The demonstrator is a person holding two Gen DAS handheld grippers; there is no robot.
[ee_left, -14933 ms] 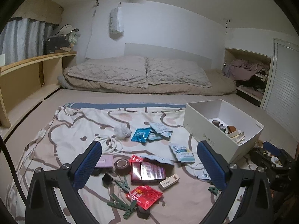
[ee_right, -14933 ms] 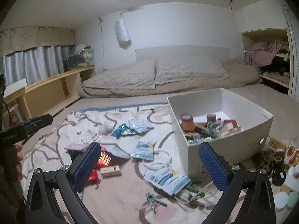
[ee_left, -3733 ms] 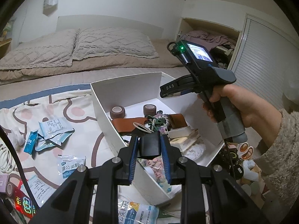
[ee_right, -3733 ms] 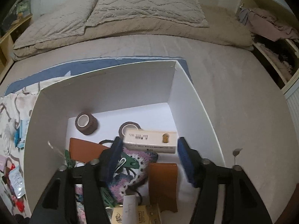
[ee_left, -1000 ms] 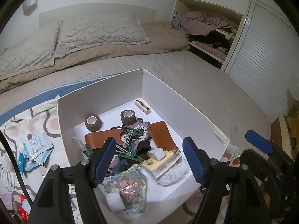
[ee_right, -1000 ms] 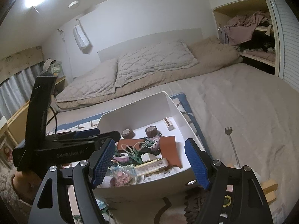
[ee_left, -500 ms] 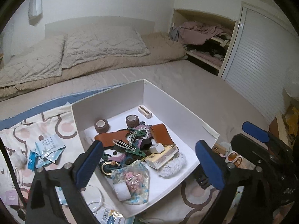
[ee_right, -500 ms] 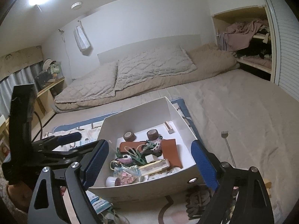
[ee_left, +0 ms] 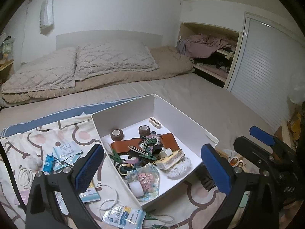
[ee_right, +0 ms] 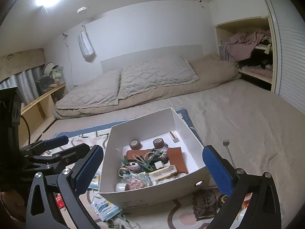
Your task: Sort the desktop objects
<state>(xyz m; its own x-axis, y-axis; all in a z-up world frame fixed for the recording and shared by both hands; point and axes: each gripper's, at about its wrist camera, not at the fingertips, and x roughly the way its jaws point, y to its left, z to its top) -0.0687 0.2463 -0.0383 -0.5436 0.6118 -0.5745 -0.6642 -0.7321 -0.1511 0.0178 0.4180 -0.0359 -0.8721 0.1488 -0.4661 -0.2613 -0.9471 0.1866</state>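
**Both tongs drawn back from the box**

Patterned cream blanket [ee_left: 63, 133] on the bed carries the white cardboard box [ee_left: 124, 112] of sorted clutter. My left tongs [ee_left: 152, 168] and right tongs [ee_right: 152, 168] now gape wide and empty, farther from it than a second ago; blue-and-white sachets [ee_left: 63, 153] lie outside.

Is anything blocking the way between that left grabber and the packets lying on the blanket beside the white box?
Nothing visible does. The left gripper is open and empty, and the blue packets lie uncovered on the blanket, left of the white box.
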